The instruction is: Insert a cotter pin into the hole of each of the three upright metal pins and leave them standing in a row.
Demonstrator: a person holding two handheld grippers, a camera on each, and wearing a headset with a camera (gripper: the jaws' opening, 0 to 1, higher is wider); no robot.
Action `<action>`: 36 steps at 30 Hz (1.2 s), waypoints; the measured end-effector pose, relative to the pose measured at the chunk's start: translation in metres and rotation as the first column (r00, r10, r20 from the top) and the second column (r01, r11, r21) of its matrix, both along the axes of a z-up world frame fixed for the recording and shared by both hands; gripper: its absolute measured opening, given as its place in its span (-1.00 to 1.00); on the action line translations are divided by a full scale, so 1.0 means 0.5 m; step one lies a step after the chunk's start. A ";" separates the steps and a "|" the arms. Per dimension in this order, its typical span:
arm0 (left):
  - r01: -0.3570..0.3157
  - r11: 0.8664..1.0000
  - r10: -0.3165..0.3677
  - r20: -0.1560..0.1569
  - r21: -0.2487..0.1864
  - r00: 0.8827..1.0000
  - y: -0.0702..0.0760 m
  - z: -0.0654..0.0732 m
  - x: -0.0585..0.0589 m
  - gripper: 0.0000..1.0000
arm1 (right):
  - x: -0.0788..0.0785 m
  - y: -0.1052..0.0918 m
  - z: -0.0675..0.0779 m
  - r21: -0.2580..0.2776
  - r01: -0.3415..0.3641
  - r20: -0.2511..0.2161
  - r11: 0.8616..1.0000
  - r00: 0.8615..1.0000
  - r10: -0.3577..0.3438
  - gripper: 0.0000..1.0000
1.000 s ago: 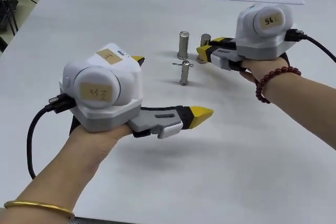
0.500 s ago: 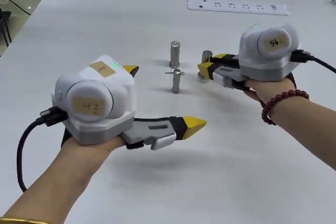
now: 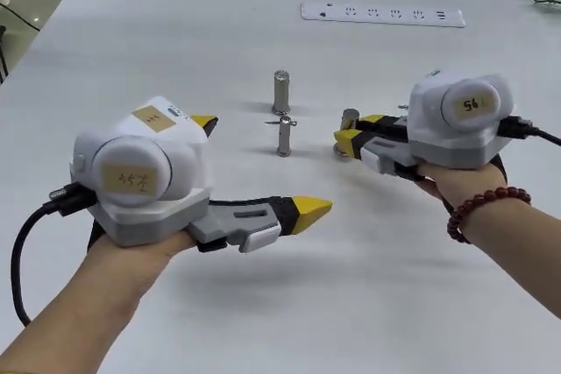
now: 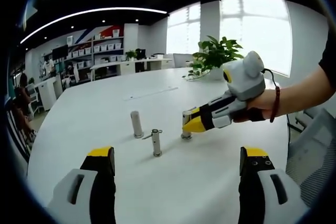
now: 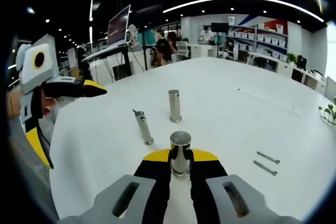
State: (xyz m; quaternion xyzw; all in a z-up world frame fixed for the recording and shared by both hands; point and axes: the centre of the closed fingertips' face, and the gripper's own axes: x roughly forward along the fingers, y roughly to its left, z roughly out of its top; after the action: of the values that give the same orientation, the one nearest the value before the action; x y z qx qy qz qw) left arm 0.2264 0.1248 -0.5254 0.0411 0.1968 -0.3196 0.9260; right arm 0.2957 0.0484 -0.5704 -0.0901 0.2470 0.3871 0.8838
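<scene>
**Right jaws closed on the nearest pin, one pin of three fitted**

The right gripper [image 5: 180,160] had its jaws pressed against both sides of the nearest metal pin [image 5: 180,142], which stood upright on the table [image 3: 263,304]. The left gripper [image 4: 177,156] had its jaws wide apart, held nothing, and was well apart from the pins. Just beside the held pin stood the middle pin [image 3: 284,136], with a cotter pin [image 3: 282,121] already through its hole. The far pin [image 3: 280,92] looked bare, and I saw no cotter pin in the held one. So I judged that about one third was done and two insertions were left. Two spare cotter pins [image 5: 266,162] lay loose on the table to the right, not in any tray or box. The three pins stood only roughly in a row.
</scene>
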 end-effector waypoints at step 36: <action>0.021 1.000 -0.021 -0.023 0.023 1.000 -0.007 -0.020 -0.014 0.95 | -0.043 -0.005 -0.009 0.035 0.023 0.006 0.999 1.000 -0.023 -0.73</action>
State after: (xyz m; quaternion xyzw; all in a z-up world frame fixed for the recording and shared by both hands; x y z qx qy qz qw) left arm 0.2192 0.1214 -0.5354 0.0501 0.2106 -0.3275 0.9197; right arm 0.2744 0.0460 -0.5747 -0.0731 0.2383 0.3808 0.8904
